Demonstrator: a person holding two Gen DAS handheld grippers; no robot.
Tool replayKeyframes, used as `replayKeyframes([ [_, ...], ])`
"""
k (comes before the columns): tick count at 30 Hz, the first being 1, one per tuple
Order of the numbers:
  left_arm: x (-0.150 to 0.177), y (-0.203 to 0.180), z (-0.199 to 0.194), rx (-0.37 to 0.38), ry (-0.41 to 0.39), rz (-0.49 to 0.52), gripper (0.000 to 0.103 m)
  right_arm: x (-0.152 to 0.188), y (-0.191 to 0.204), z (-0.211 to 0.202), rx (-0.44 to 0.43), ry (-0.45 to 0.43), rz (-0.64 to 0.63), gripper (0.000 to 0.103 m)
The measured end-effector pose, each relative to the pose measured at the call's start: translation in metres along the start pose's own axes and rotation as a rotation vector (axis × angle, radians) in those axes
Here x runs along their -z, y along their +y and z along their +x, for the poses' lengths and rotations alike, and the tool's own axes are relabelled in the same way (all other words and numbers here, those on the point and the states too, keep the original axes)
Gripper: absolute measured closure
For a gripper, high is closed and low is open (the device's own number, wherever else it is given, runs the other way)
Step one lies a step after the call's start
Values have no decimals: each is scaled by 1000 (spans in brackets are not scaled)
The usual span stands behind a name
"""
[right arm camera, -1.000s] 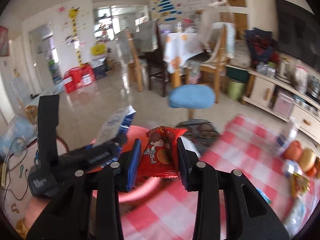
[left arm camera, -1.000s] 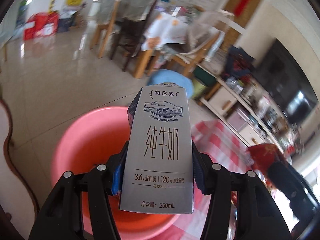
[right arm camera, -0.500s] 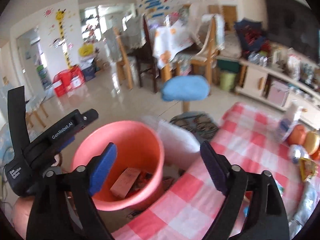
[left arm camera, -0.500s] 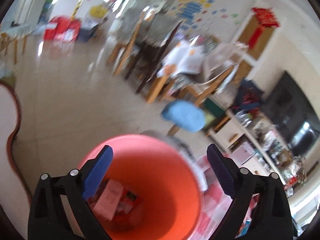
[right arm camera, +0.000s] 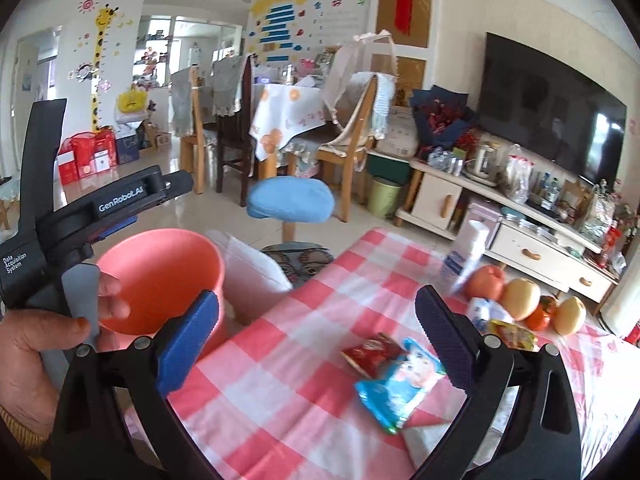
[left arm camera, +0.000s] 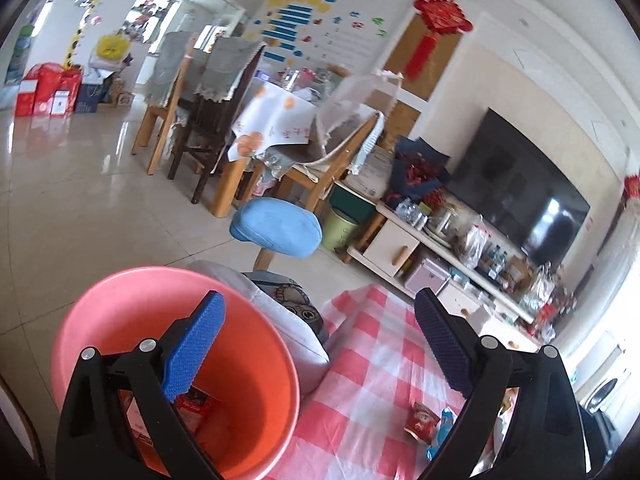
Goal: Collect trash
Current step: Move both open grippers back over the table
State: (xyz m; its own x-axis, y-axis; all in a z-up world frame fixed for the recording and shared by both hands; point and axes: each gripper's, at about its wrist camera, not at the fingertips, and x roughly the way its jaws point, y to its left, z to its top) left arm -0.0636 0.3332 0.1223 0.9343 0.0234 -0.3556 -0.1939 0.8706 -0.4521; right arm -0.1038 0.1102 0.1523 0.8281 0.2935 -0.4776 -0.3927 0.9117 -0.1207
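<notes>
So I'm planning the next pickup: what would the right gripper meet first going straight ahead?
Probably the red wrapper and blue wrapper on the checked tablecloth; the right gripper is opening and empty. Depth is unclear.

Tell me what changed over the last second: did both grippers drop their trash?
Yes. The left gripper let go of the milk carton and the right gripper let go of the red snack packet; both went into the pink bucket. Left jaws stand wide open, right jaws are opening, nothing between either. The right has swung from the bucket toward the wrappers on the checked cloth. Bucket and cloth stayed put.
</notes>
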Motion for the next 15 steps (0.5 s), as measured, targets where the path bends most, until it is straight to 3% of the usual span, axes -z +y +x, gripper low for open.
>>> replayKeyframes([
  [4,8,-19,5,-2,22,76,9,7,-20,-11,34,-19,9,4],
  [9,16,-30,8,45,39,65,9,18,-47,-20,74,-30,40,4],
  [15,28,-47,13,37,96,69,9,32,-78,-25,97,-31,83,4],
])
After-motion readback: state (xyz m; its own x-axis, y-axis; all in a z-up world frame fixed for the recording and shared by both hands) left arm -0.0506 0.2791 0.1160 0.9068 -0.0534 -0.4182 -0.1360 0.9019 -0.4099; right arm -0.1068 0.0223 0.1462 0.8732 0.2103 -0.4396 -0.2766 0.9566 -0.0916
